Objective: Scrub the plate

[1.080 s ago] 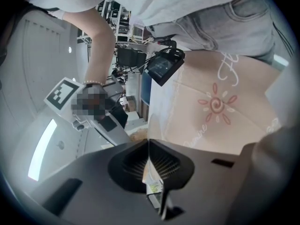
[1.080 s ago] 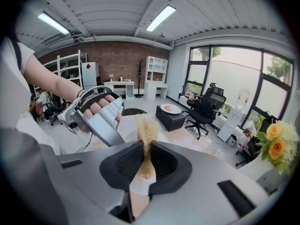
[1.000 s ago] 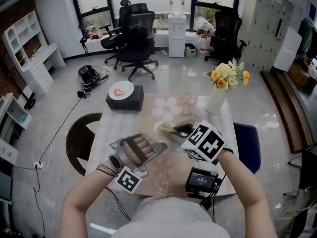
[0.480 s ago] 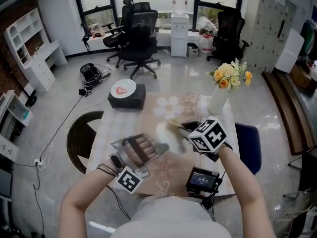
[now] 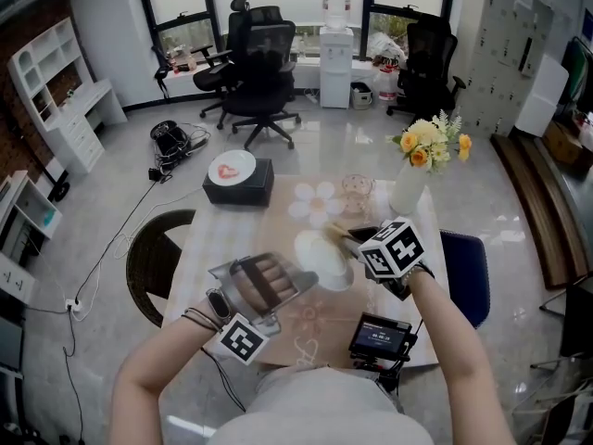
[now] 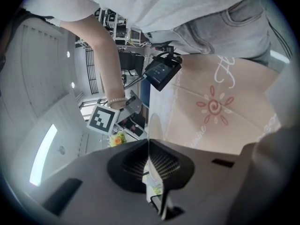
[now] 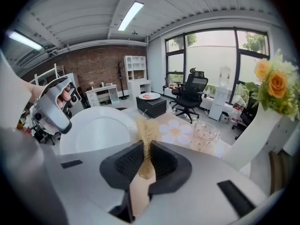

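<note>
Holding a plate (image 5: 326,260) and a brush (image 7: 145,137) over the table (image 5: 215,241).
The left gripper (image 6: 150,167) is clamping the plate's rim; the right gripper (image 7: 146,165) is pinching the brush's handle.

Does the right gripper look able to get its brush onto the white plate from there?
Likely yes. The left gripper holds the plate up by its rim, face toward the right gripper, and nothing stands between the brush bristles and that face.
</note>
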A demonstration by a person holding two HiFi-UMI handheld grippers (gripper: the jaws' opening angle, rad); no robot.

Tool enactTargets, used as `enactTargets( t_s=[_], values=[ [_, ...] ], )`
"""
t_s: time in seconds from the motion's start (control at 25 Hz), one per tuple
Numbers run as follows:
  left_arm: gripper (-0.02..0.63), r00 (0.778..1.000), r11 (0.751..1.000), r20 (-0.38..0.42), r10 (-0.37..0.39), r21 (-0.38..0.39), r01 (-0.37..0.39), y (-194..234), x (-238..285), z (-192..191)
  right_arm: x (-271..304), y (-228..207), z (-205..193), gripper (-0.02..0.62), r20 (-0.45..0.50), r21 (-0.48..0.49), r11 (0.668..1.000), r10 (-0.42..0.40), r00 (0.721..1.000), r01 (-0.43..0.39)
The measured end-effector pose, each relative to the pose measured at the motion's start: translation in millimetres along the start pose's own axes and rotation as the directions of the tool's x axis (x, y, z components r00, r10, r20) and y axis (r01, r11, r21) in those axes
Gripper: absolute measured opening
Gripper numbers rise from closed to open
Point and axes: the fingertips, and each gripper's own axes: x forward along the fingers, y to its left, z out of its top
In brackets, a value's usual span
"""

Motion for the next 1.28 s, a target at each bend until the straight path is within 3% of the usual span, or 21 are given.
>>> enactTargets(
  t_s=[0.4,0.68,0.84,1.28],
  values=[
    [0.015,1.000,1.000,-0.004,-0.005,-0.005,0.005,-5,1,-2,-43,24,37,0.052,0.098,-0.087,0.996,-0.009,0.995,0.017],
    [0.015,1.000,1.000,0.004,-0.009,0.010,0.009,-6,4,0,-64,85,63,0.052,0.118,-0.227,0.972,0.097,0.988,-0.069],
    [0.015,1.000,1.000,0.008,-0.002,0.011,0.002,-1,5,1,-61,104,64,0.052,0.083,-0.266,0.957,0.140,0.987,-0.113],
    [0.015,1.000,0.999,0.000,-0.008,0.036,0.008,-5,1,1,-34,91,53,0.052,0.013,-0.312,0.948,0.063,0.998,-0.056]
  ],
)
